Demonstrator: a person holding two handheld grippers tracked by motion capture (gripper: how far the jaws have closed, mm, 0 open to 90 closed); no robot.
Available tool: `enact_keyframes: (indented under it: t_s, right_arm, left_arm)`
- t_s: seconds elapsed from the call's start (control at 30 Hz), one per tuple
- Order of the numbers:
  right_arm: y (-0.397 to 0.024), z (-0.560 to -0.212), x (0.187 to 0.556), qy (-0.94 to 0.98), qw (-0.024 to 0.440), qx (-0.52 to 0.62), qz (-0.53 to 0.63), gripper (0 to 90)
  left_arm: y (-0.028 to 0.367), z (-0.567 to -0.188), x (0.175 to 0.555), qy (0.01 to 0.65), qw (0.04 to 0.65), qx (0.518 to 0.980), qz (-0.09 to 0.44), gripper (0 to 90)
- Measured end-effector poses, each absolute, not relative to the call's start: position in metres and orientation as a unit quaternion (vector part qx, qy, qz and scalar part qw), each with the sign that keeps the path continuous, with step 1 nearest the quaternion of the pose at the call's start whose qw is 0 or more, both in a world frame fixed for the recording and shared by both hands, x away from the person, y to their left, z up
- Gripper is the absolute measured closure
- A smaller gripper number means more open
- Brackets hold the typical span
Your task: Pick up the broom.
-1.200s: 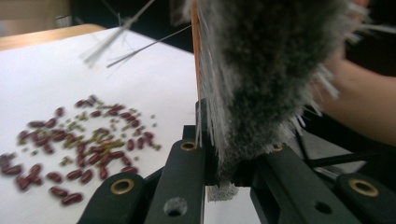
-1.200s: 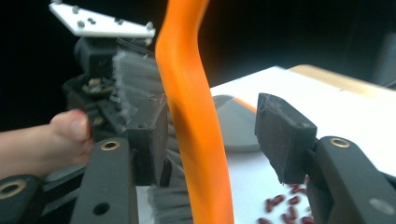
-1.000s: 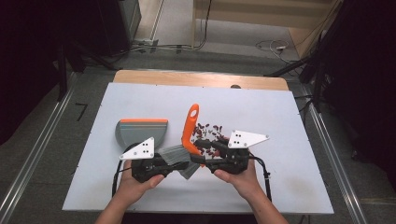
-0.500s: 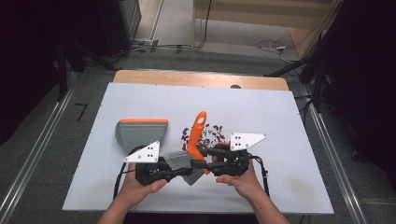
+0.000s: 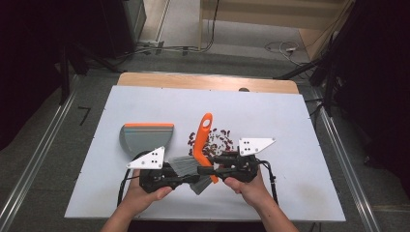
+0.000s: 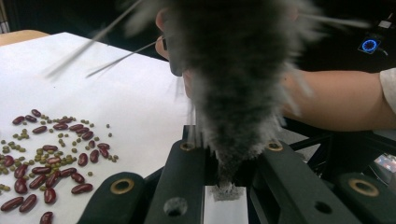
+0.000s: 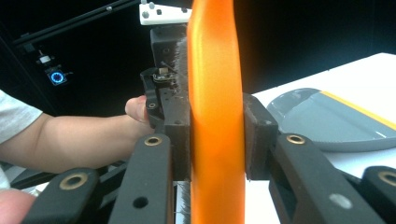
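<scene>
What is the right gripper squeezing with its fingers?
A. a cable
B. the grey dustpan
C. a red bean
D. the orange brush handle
D: in the right gripper view the right gripper's two black fingers press on either side of the orange brush handle; the grey dustpan lies apart on the table.

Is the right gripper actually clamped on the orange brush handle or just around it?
Clamped. In the right gripper view both pads of the right gripper press flat against the orange brush handle, no gap either side; its jaws have just been closing.
</scene>
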State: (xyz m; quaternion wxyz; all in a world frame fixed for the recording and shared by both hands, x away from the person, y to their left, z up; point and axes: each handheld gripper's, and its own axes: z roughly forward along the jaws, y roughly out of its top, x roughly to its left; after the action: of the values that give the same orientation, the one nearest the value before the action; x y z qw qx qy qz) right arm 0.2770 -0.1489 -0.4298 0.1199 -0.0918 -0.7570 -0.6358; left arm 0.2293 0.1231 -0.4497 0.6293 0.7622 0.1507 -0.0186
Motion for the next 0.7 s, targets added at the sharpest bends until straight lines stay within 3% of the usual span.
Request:
enact_keyframes:
  t_s: [0.17,0.3,0.7]
  right_arm:
    - [-0.149,-0.427,0.274,-0.763,0.108,-0.09,-0.631,68.5]
    - [-0.149,-0.426,0.273,-0.767,0.097,-0.097,-0.627,68.7]
    - [-0.157,-0.422,0.277,-0.774,0.051,-0.15,-0.613,68.7]
  left_arm:
    - [0.123,-0.45,0.23,0.154,0.63,0.761,-0.016,84.0]
    - [0.123,-0.449,0.229,0.166,0.628,0.76,-0.006,77.1]
    - [0.135,-0.448,0.231,0.238,0.607,0.756,0.058,29.4]
